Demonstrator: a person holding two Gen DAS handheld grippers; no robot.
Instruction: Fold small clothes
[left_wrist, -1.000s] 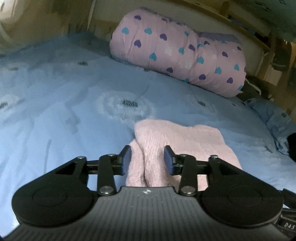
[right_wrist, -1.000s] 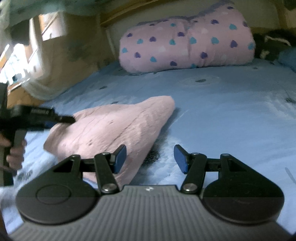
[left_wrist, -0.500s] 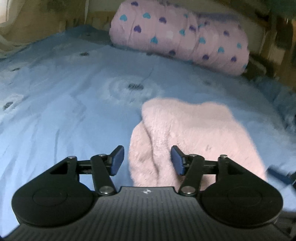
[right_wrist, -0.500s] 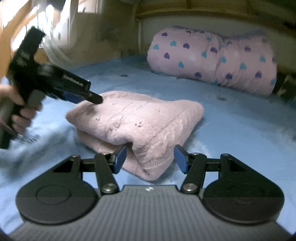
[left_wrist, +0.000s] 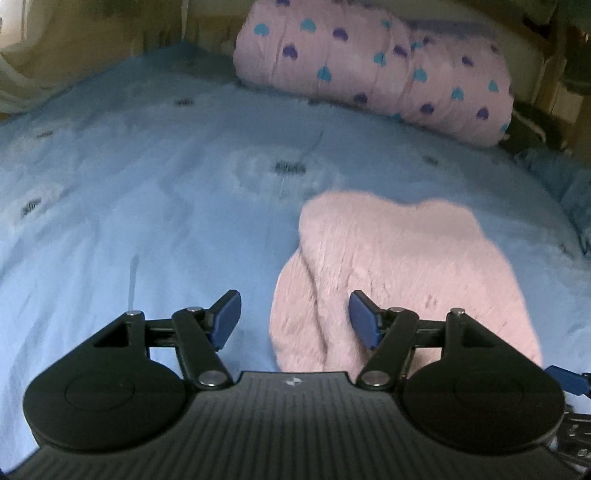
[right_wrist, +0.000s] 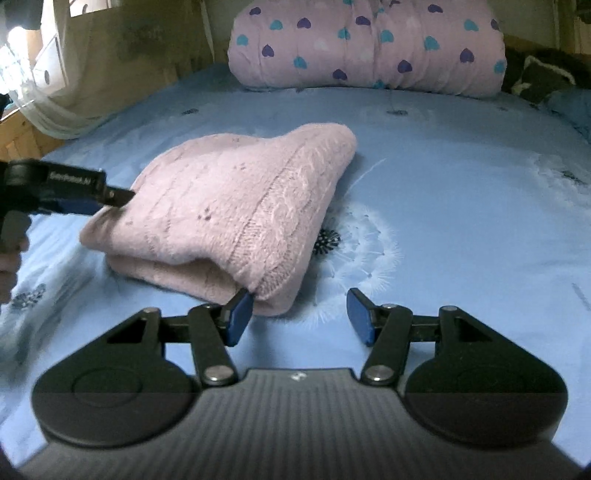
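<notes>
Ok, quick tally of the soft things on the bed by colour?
Plain pink: 1, the folded sweater
Pink with hearts: 1, the rolled quilt
Dark: 1, a cushion at the far right
Total: 3

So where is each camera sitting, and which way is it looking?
Left wrist: rides on the left gripper, looking along its open blue fingers, jaws just opening, at the folded pink knitted sweater on the blue bedsheet.
Right wrist: rides on the right gripper, open beside the sweater's near corner; a hand shows at left.
Shared: sweater, bedsheet, heart-print pink bolster.
</notes>
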